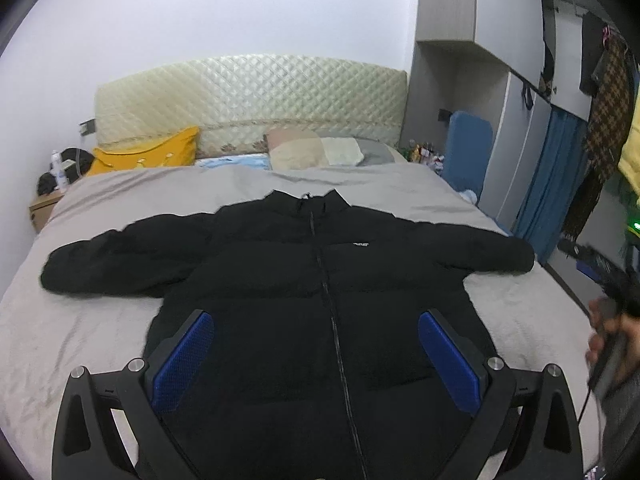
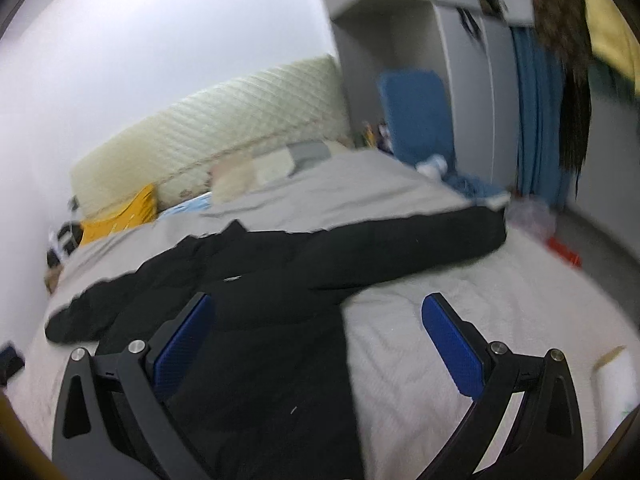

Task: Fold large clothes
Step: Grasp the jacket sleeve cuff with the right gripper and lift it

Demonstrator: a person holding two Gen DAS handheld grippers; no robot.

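1. Bedside clutter fills the far left of the left wrist view: one wooden nightstand (image 1: 42,209) carrying a white bottle and dark items too small to tell apart.
2. One mustard-yellow fabric pillow (image 1: 148,153) leans against the cream diamond-quilted headboard (image 1: 248,96), which has a shiny, padded surface.
3. One black puffer jacket with horizontal quilted channels (image 1: 288,280) lies flat, front up, in the middle of the grey-sheeted bed (image 1: 80,320). It is zipped closed, the collar points toward the headboard, and its two sleeves are spread to either side. A small white chest label is too small to read.
4. The left gripper (image 1: 316,344) hangs over the jacket's lower half with its jaws wide apart and nothing between them; its two blue textured pads (image 1: 182,360) sit on black fingers.
5. The right gripper (image 2: 318,336), seen in the blurred right wrist view, is likewise spread wide and empty, one finger over the jacket body, the other over bare sheet.
6. At the right edge of the left wrist view, a hand (image 1: 612,344) grips a dark handle.
7. Behind it stand grey wardrobe doors (image 1: 516,128) with hanging clothes.
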